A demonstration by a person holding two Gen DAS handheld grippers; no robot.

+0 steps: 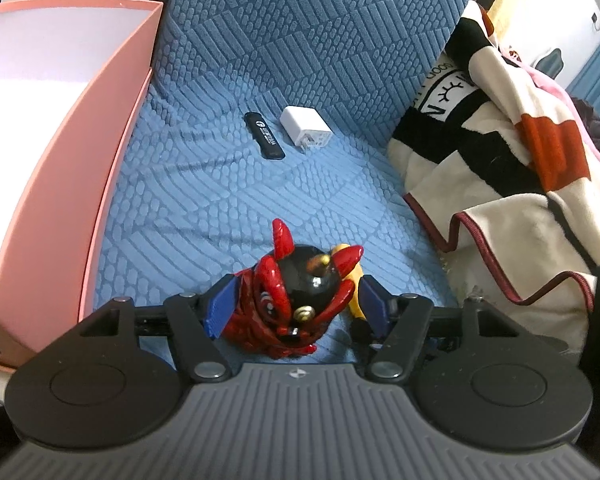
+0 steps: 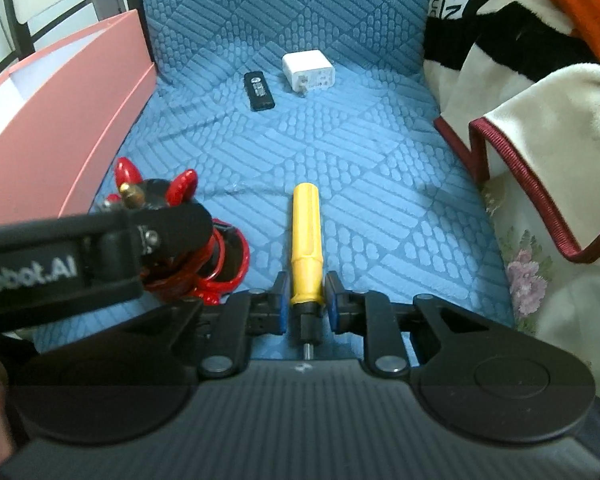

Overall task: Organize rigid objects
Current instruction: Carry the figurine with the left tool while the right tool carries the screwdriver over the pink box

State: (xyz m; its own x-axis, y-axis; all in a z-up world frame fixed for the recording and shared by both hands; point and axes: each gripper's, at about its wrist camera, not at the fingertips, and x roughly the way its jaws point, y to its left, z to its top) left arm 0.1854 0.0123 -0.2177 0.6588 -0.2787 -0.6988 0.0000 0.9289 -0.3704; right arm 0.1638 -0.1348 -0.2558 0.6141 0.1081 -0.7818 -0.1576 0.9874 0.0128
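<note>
The left gripper (image 1: 296,304) is held with its blue pads spread to either side of a red and black figurine (image 1: 296,300) that sits on the blue textured cushion (image 1: 260,184); the pad on the picture's left appears to touch the figurine, while a gap is seen at the other pad, so no firm hold is judged to exist. The right gripper (image 2: 307,300) is closed on the neck of a yellow-handled screwdriver (image 2: 306,248), whose handle points away along the cushion. A pink box (image 1: 112,152) stands open just beside the figurine. If the left jaws are closed carelessly, the figurine could be tipped or squeezed out, since its horns and rounded glossy body offer uneven surfaces. The screwdriver, gripped near one end, could swing or slip when lifted. A collision between the two grippers is possible, as they are held close together. A black stick-shaped device (image 1: 265,136) and a white charger (image 1: 306,130) lie well apart, near the backrest. The screwdriver's shaft is cut off below the jaws, the box's floor is washed out, and the print on the black device cannot be read.
</note>
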